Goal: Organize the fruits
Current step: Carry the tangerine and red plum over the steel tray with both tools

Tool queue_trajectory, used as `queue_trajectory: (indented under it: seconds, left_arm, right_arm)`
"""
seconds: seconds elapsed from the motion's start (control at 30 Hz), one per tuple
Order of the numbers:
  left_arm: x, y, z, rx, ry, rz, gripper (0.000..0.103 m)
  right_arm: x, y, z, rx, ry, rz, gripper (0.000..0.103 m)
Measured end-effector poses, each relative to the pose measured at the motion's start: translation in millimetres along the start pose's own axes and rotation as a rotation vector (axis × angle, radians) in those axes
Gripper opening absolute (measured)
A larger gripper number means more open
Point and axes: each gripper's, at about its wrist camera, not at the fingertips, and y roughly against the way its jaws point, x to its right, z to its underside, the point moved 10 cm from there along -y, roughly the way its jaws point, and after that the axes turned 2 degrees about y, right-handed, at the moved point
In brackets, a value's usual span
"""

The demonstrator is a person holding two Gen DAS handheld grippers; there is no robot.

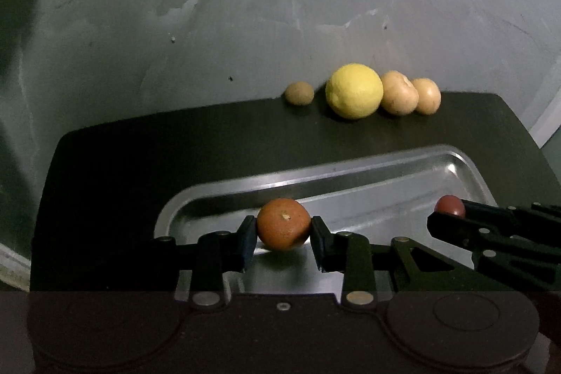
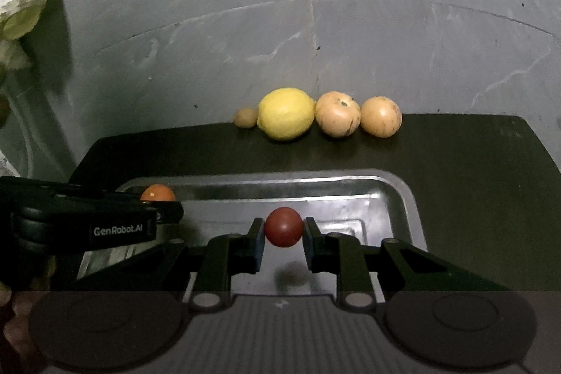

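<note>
left gripper [image 1: 283, 230] clamping orange fruit [image 1: 283, 224], right gripper [image 2: 283, 228] clamping red fruit [image 2: 283, 226]; both hovering directly over tray [image 1: 385, 170], left nearer its left edge

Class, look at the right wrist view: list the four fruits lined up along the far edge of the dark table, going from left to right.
small brown fruit → yellow lemon → larger tan fruit → smaller tan fruit
</note>
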Motion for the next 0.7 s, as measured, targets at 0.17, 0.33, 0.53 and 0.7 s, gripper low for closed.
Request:
queue_trajectory:
  seconds: [0.17, 0.33, 0.53, 0.7]
  left_arm:
    - [-3, 8, 15, -0.017, -0.014, 0.007, 0.035]
    - [-7, 15, 26, -0.025, -0.019, 0.013, 0.035]
    - [-10, 22, 38, -0.039, -0.029, 0.018, 0.035]
    - [-12, 27, 44, -0.051, -0.034, 0.023, 0.035]
  right_arm:
    - [-8, 7, 15, -0.022, 0.003, -0.006, 0.026]
    - [-14, 12, 27, -0.04, 0.004, -0.007, 0.026]
    - [-19, 18, 34, -0.059, -0.005, -0.005, 0.026]
    - [-20, 22, 38, -0.066, -0.011, 0.0, 0.026]
